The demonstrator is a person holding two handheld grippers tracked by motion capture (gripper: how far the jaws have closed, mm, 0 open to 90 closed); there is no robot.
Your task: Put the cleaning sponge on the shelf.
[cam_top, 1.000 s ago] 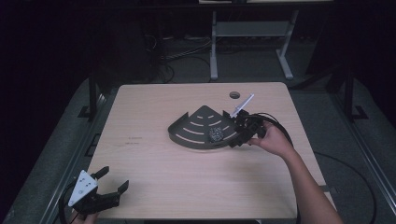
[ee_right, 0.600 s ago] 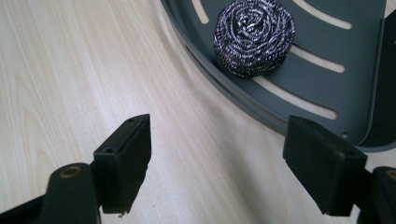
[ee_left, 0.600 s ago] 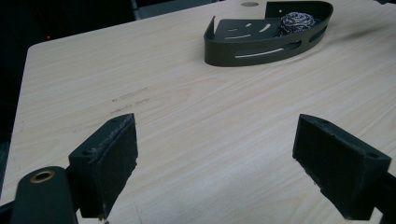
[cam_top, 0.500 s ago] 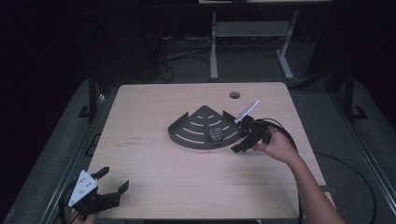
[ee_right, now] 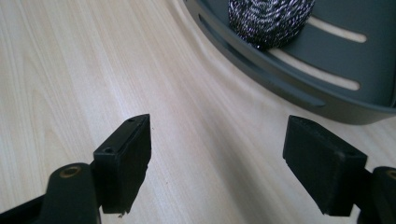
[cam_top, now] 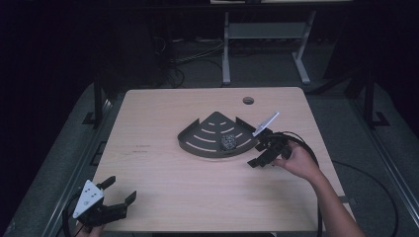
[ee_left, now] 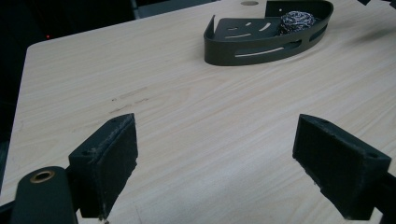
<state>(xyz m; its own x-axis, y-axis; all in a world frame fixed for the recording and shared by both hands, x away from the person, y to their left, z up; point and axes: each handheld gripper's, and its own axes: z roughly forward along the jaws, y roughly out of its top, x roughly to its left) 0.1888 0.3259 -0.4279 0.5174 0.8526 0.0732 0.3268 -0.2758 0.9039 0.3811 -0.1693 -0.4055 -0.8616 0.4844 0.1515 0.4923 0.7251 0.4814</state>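
A dark grey fan-shaped slotted tray (cam_top: 207, 133) lies in the middle of the wooden table, with a ball of steel wool (cam_top: 229, 142) in it near the curved wall. My right gripper (cam_top: 258, 154) hovers just right of the tray, open and empty, pointing at the curved wall. In the right gripper view the steel wool (ee_right: 268, 21) sits behind the tray wall (ee_right: 280, 84), ahead of my open right gripper (ee_right: 222, 163). My left gripper (cam_top: 120, 190) rests at the near left corner, open with nothing in it. From my left gripper (ee_left: 224, 163), the tray (ee_left: 261, 39) lies far ahead.
A round cable hole (cam_top: 248, 100) is in the table behind the tray. A white metal frame (cam_top: 267, 34) stands on the dark floor beyond the far edge. Bare wood (cam_top: 163, 168) stretches between the tray and my left gripper.
My right gripper has drawn back from the tray toward the near right, and the steel wool stays in the tray. The left gripper has not moved.
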